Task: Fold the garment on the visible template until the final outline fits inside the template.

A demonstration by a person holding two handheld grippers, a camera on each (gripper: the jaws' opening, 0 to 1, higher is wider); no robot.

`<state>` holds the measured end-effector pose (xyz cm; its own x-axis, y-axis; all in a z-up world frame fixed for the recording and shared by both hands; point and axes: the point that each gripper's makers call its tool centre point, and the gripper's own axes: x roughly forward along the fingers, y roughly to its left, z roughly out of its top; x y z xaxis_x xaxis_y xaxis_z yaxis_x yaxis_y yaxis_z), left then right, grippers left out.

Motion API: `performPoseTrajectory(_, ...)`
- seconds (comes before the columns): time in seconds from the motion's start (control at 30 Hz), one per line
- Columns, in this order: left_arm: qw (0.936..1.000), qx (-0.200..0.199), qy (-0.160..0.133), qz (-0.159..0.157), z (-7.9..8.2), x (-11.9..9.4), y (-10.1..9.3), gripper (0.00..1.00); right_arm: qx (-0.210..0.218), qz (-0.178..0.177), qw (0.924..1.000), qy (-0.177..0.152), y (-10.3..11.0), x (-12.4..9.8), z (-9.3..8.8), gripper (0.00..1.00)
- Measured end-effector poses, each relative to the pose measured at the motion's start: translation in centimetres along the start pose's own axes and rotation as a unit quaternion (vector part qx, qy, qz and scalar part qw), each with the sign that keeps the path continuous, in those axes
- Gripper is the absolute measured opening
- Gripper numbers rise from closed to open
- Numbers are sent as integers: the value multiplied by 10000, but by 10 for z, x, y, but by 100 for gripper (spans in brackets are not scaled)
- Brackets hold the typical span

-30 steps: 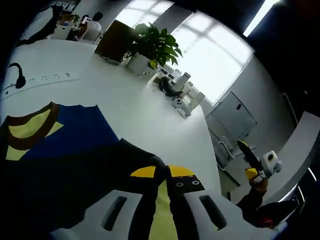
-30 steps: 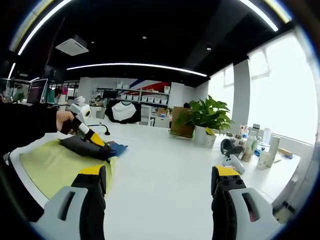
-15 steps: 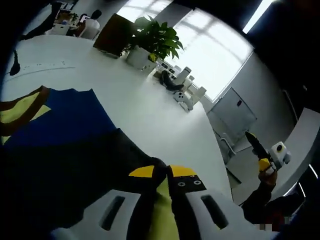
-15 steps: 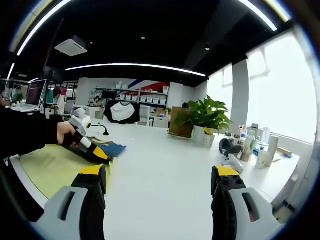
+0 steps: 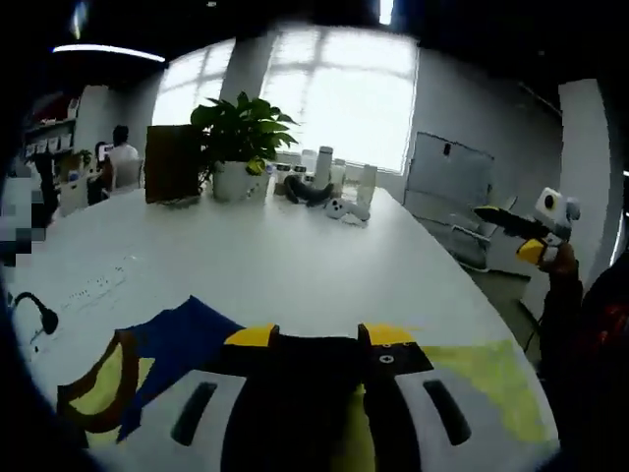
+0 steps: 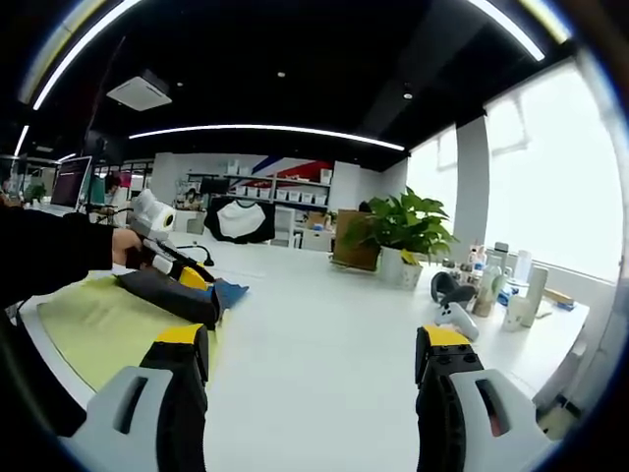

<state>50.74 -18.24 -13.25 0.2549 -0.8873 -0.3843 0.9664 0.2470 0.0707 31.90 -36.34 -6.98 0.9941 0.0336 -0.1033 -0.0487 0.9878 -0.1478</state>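
Note:
A dark garment [image 5: 187,334] with a blue part and a brown-and-yellow collar lies on the yellow-green template [image 5: 482,379] on the white table. My left gripper [image 5: 319,339] is low over it, jaws parted, with black cloth lying between them. In the right gripper view the same left gripper [image 6: 187,273] rests at the folded black garment [image 6: 172,290] on the template [image 6: 93,329], held by a dark-sleeved arm. My right gripper [image 6: 314,344] hovers open above bare table with nothing in it. It also appears raised at the table's edge [image 5: 496,216].
A potted plant [image 5: 241,128] next to a brown box stands at the back of the white table [image 6: 324,315]. Bottles and a game controller [image 5: 334,192] sit beside it. A gooseneck microphone [image 5: 39,315] stands left of the garment. A person [image 5: 120,157] sits far back.
The left gripper has tilted up to level, and its jaws, which pinched the cloth, now stand wider apart. The right gripper has stayed still.

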Motion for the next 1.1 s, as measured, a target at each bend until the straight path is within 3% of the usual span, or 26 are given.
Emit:
performPoseTrajectory(0.07, 9984, 562, 105, 45, -1, 1, 5, 48, 3, 0, 10000, 0, -1, 0, 0, 89)
performPoseTrajectory(0.13, 9896, 1416, 226, 109, -1, 2, 11, 66, 4, -8, 10000, -7, -2, -1, 0, 89)
performPoseTrajectory(0.17, 9867, 1606, 251, 73, -3, 3, 9, 70, 4, -11, 10000, -6, -2, -1, 0, 89)
performPoseTrajectory(0.2, 9857, 1661, 295, -7, -6, 6, 9, 70, 4, -14, 10000, -3, -3, -1, 0, 89)
performPoseTrajectory(0.3, 9880, 1513, 142, -263, -6, 13, 5, 53, 9, -14, 10000, -5, -4, -1, 0, 89)
performPoseTrajectory(0.33, 9842, 1712, 156, -432, -7, 17, 5, 48, 10, -13, 10000, -3, -4, -2, 0, 89)
performPoseTrajectory(0.43, 9702, 2292, 672, -410, -23, 24, 15, 49, 13, -22, 10000, -11, -6, -2, 0, 89)
performPoseTrajectory(0.5, 9724, 2205, 603, -477, -23, 30, 12, 43, 19, -30, 10000, -5, -7, -2, -1, 89)
performPoseTrajectory(0.57, 9703, 2291, 458, -635, -18, 35, 9, 32, 24, -39, 10000, -2, -7, -2, -1, 89)
performPoseTrajectory(0.67, 9659, 2403, 612, -750, -23, 38, 9, 23, 24, -41, 10000, 11, -7, -2, -2, 89)
performPoseTrajectory(0.83, 9683, 2257, 694, -809, -28, 44, 9, 11, 21, -26, 10000, 7, -7, -1, -1, 89)
performPoseTrajectory(0.93, 9698, 2170, 810, -761, -34, 46, 11, 11, 31, -50, 10000, 12, -8, -2, -2, 89)
performPoseTrajectory(1.03, 9787, 1778, 813, -632, -36, 50, 14, 14, 38, -43, 10000, 9, -8, -2, -2, 89)
performPoseTrajectory(1.1, 9804, 1753, 754, -499, -33, 51, 19, 19, 41, -44, 10000, 14, -8, -3, -2, 89)
